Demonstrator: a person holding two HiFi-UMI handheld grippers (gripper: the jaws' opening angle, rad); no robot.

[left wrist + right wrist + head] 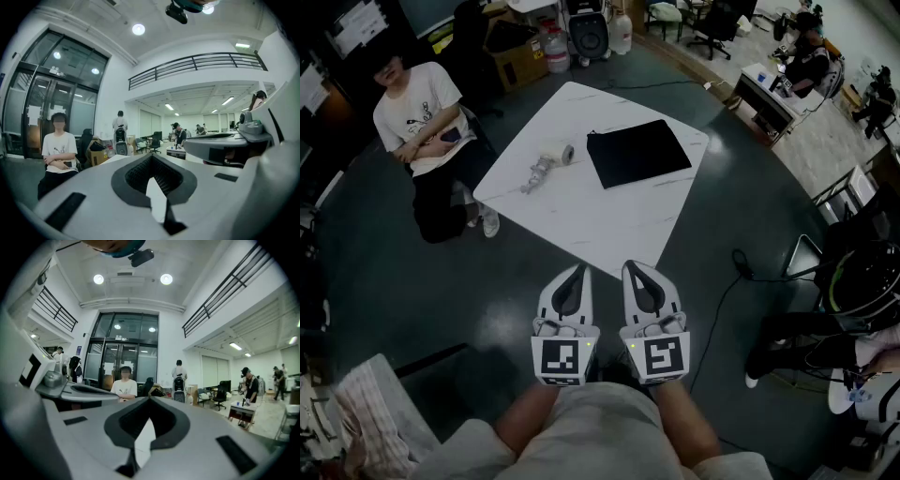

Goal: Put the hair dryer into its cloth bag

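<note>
On the white table [628, 217] a pale hair dryer [546, 165] lies at the left, its folded handle towards the near-left edge. To its right a flat black cloth bag [637, 152] lies spread out. My left gripper [580, 269] and right gripper [632, 266] are held side by side, short of the table's near corner, both shut with nothing between the jaws. The left gripper [152, 156] and right gripper [149, 401] views look level across the room; the table shows only as a pale sliver between the jaws.
A person in a white T-shirt [420, 122] sits at the table's left, also seen seated [58, 154] beyond my left gripper. A cable [722, 309] trails on the dark floor at right. Boxes, a robot [588, 33] and desks stand beyond the table.
</note>
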